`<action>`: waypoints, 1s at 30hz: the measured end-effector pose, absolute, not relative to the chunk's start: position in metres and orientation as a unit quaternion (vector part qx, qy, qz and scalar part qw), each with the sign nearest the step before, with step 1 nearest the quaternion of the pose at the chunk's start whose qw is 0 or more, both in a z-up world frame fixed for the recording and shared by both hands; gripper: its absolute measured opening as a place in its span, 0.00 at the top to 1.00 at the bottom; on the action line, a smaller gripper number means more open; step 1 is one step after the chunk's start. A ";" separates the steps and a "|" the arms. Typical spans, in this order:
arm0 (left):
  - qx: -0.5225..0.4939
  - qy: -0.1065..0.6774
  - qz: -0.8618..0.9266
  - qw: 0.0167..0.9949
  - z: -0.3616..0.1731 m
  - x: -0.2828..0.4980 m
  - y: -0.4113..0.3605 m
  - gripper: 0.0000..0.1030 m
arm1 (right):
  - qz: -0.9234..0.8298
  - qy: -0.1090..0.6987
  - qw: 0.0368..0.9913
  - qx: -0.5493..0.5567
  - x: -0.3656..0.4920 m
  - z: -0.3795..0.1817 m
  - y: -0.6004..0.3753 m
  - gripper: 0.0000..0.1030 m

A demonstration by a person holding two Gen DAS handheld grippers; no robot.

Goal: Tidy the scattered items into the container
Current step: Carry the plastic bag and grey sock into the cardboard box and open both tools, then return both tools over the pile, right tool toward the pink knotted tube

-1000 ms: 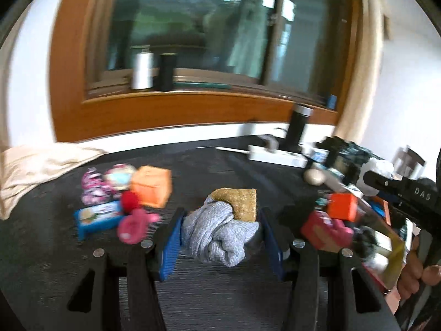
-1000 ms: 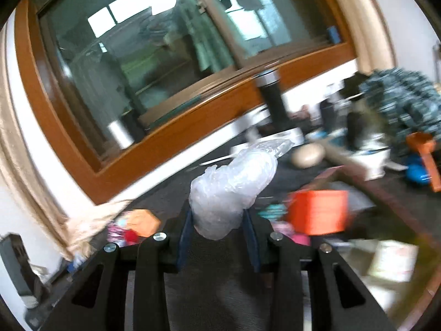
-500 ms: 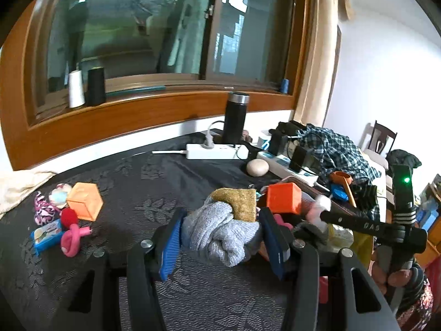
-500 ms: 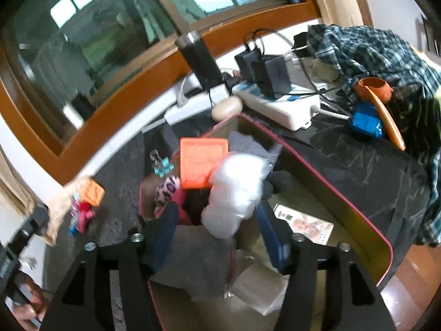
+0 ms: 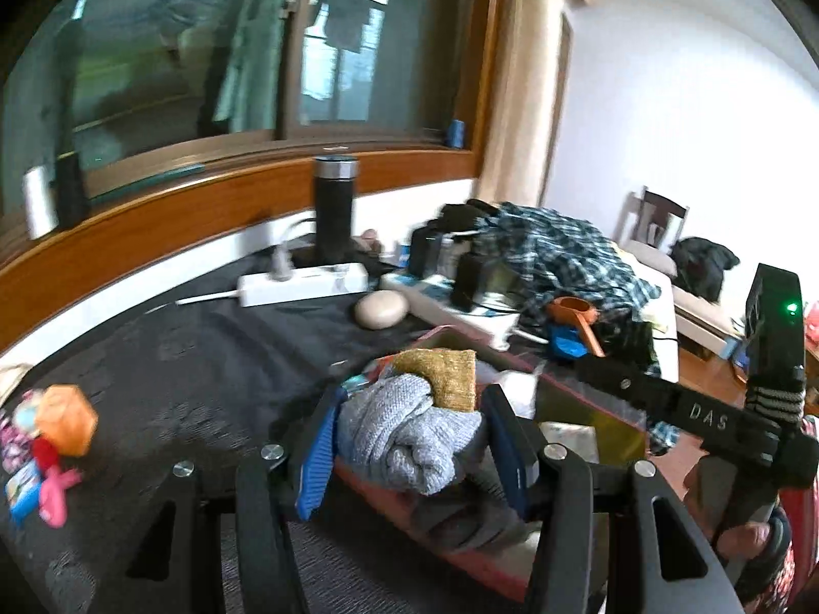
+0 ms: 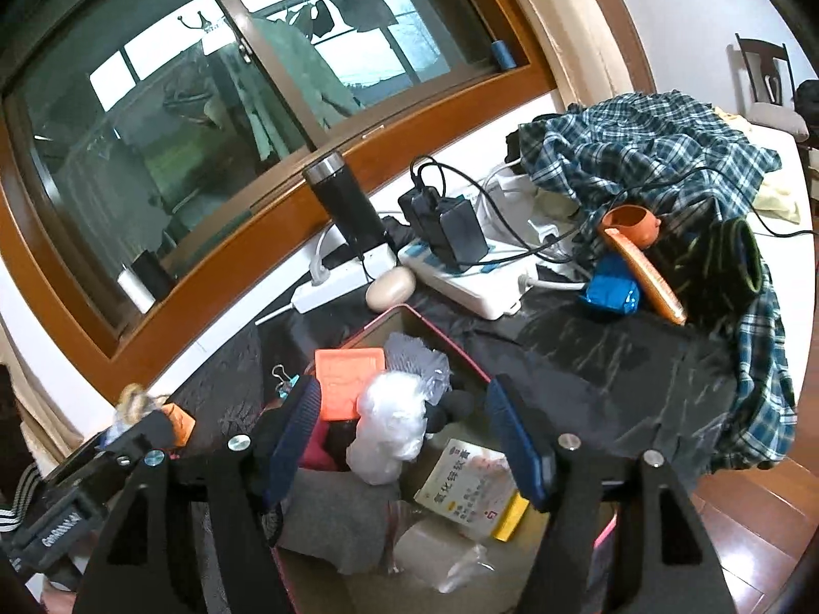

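My left gripper (image 5: 409, 440) is shut on a grey and mustard knitted sock bundle (image 5: 409, 430) and holds it over the near edge of the pink-rimmed container (image 5: 445, 337). My right gripper (image 6: 404, 440) is open above the same container (image 6: 409, 312). A crumpled clear plastic bag (image 6: 389, 430) lies inside between the fingers, untouched by them. An orange block (image 6: 348, 378), a medicine box (image 6: 471, 486) and grey cloth (image 6: 338, 517) also lie inside. Scattered toys remain at left: an orange cube (image 5: 66, 419) and a pink toy (image 5: 54, 491).
A black flask (image 5: 335, 204), white power strips (image 5: 302, 284) and chargers (image 6: 445, 225) stand behind the container. A beige oval object (image 5: 381, 309) lies by it. A plaid shirt (image 6: 640, 153), blue packet (image 6: 611, 294) and orange shoehorn (image 6: 645, 266) crowd the right. A binder clip (image 6: 281, 384) lies left of the container.
My right gripper opened and let the plastic bag drop into the container. My left gripper carried the sock bundle rightward from the toys to the container's edge.
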State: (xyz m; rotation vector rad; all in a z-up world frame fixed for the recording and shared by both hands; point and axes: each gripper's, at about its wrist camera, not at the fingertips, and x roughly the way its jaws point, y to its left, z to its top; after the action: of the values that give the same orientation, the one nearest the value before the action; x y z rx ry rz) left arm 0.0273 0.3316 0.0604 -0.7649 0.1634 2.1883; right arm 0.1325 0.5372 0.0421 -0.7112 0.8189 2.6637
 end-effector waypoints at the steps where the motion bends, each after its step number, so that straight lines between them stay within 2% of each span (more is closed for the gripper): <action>1: -0.304 0.068 0.860 0.404 0.058 0.026 0.339 0.46 | 0.918 0.283 0.134 -0.243 0.133 0.043 0.538 0.31; 5: -0.310 0.081 0.846 0.427 0.050 0.022 0.366 0.42 | 0.918 0.286 0.142 -0.237 0.137 0.044 0.543 0.31; 8: -0.312 0.087 0.843 0.430 0.042 0.017 0.378 0.20 | 0.918 0.285 0.147 -0.235 0.138 0.044 0.545 0.31; 16: -0.322 0.024 0.860 0.394 0.045 -0.006 0.330 0.20 | 0.922 0.265 0.134 -0.247 0.129 0.041 0.527 0.31; 30: -0.335 -0.021 0.896 0.292 0.035 -0.025 0.211 0.20 | 0.942 0.216 0.068 -0.249 0.116 0.049 0.442 0.31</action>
State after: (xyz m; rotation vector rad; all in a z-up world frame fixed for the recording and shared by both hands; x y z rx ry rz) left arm -0.0252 0.2106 0.0346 -0.8934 -0.0557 2.3876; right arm 0.1160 0.4421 0.0491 -0.7502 0.6520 2.8357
